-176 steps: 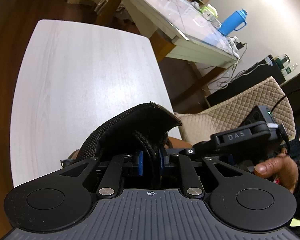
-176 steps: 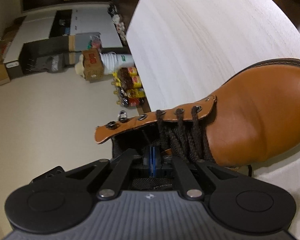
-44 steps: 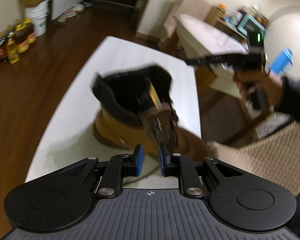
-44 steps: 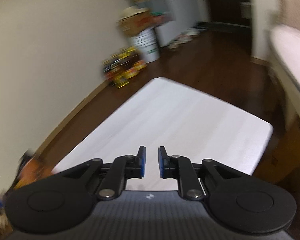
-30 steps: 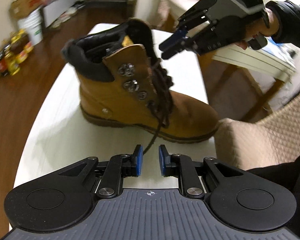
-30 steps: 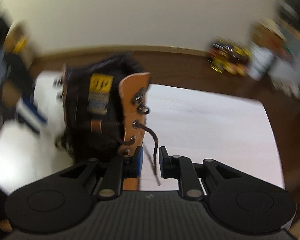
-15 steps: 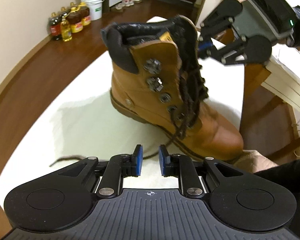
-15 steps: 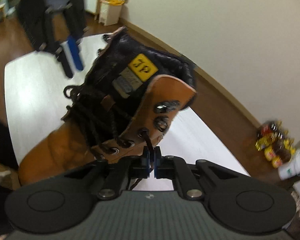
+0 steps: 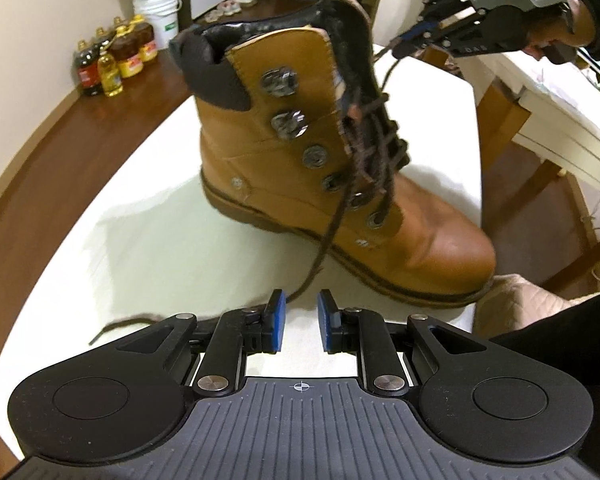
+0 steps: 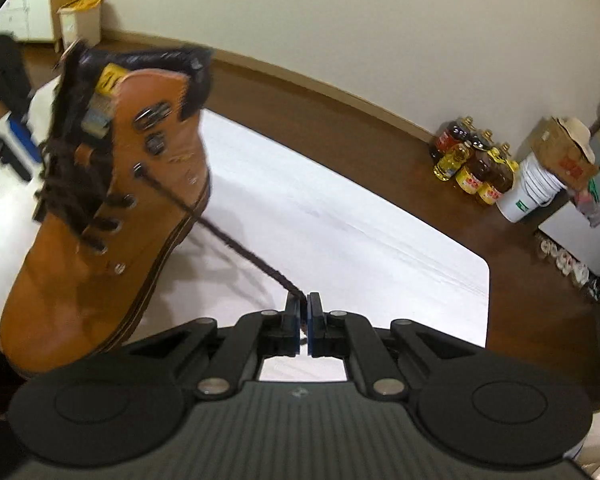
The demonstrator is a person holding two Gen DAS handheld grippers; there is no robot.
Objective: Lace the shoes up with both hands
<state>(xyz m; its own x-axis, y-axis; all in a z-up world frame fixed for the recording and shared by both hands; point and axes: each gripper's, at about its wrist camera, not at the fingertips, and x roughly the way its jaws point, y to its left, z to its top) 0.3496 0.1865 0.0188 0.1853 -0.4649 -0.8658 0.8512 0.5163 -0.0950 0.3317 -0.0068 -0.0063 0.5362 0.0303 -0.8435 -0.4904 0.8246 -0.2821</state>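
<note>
The left gripper (image 9: 299,322), fingers still parted and empty, had backed off until the boot (image 9: 332,168) on the white table (image 9: 148,240) stood well ahead of its tips, one loose lace (image 9: 328,236) trailing between them. The right gripper (image 10: 303,326) had clamped the other lace end (image 10: 236,246) and drawn it taut, away from the eyelet (image 10: 139,169); that side looked ready for the hooks.
</note>
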